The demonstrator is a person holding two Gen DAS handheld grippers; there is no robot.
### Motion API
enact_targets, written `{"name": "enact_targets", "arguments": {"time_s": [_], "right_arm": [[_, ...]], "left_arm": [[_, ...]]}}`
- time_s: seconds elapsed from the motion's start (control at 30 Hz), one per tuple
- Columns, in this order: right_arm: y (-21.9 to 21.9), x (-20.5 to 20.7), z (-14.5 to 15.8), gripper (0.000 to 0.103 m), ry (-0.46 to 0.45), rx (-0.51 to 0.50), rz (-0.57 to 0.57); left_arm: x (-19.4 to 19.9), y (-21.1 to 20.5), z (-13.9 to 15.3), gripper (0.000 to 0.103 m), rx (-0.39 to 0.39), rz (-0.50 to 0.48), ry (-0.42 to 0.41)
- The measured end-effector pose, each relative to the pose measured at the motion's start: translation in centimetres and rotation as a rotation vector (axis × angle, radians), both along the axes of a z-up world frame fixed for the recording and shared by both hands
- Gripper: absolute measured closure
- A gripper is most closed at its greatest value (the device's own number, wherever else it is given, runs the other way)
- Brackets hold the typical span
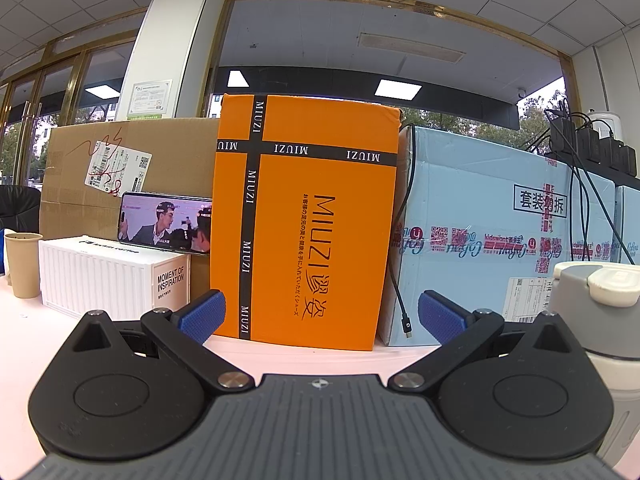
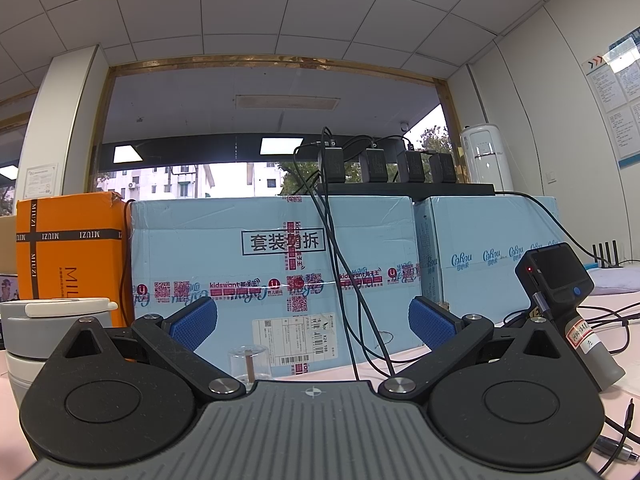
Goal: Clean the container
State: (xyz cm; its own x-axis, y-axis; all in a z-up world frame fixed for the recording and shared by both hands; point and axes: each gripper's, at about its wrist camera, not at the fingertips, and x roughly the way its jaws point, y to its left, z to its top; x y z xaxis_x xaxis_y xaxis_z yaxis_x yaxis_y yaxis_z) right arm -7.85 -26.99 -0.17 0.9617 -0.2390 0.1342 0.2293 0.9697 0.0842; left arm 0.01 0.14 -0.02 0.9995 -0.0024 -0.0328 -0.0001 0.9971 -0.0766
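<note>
A white container with a grey lid and a cream flip cap stands upright on the pale table at the right edge of the left wrist view. It shows again at the left edge of the right wrist view. My left gripper is open with nothing between its blue pads, and the container is just outside its right finger. My right gripper is also open and empty. A small clear glass with a brown stick in it stands close ahead of it, partly hidden by the gripper body.
An orange MIUZI box and light blue cartons wall off the back of the table. A phone rests on a white ribbed box beside a paper cup. Right: a black handheld device and loose cables.
</note>
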Motion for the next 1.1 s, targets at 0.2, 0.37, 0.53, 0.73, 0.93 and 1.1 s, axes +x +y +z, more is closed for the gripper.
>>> {"name": "enact_targets", "arguments": {"time_s": [0.2, 0.37, 0.53, 0.73, 0.93, 1.1], "right_arm": [[0.01, -0.03, 0.01, 0.0, 0.0, 0.0, 0.0], [0.0, -0.03, 0.01, 0.0, 0.0, 0.0, 0.0], [-0.04, 0.0, 0.0, 0.0, 0.0, 0.0, 0.0], [-0.08, 0.05, -0.02, 0.0, 0.0, 0.0, 0.0], [-0.12, 0.36, -0.19, 0.0, 0.001, 0.0, 0.001], [0.0, 0.1, -0.24, 0.0, 0.013, -0.002, 0.002]], "left_arm": [[0.03, 0.04, -0.02, 0.0, 0.001, 0.0, 0.0], [0.01, 0.0, 0.01, 0.0, 0.001, 0.0, -0.001], [0.05, 0.03, -0.01, 0.0, 0.002, -0.001, -0.001], [0.1, 0.12, -0.07, 0.0, 0.002, -0.001, -0.001], [-0.08, -0.05, 0.03, 0.0, 0.006, -0.001, -0.002], [-0.25, -0.41, 0.07, 0.0, 0.026, -0.003, -0.011]]}}
